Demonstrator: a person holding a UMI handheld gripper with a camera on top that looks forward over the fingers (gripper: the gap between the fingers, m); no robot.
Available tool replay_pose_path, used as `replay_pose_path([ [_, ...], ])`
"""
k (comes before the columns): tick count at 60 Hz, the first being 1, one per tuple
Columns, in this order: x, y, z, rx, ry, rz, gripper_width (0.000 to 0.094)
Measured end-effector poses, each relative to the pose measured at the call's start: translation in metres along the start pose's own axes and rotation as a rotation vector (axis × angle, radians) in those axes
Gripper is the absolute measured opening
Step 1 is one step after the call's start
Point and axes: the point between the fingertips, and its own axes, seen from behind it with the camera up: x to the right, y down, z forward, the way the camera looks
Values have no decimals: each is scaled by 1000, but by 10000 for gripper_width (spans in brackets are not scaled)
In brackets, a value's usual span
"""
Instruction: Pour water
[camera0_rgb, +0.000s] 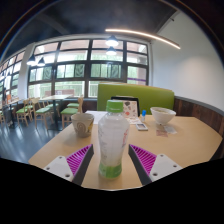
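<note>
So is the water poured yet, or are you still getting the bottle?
Not poured yet. The gripper has the bottle between its fingers, upright on the table, green cap on. Whether they press it is unclear. Left: lifting and pouring, perhaps into the cup or bowl.

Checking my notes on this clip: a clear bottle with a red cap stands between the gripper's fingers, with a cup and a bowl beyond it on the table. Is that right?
Not quite: the bottle has a green cap, not red, as the gripper view shows. The rest holds: it stands between the fingers of the gripper, with the cup and the bowl beyond it on the table.
</note>
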Motion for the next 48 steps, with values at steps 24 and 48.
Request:
replay_pose_path([
  [24, -8, -14, 49, 50, -36, -35, 258],
  [48, 16, -178, 159, 61, 319, -1259, 254],
])
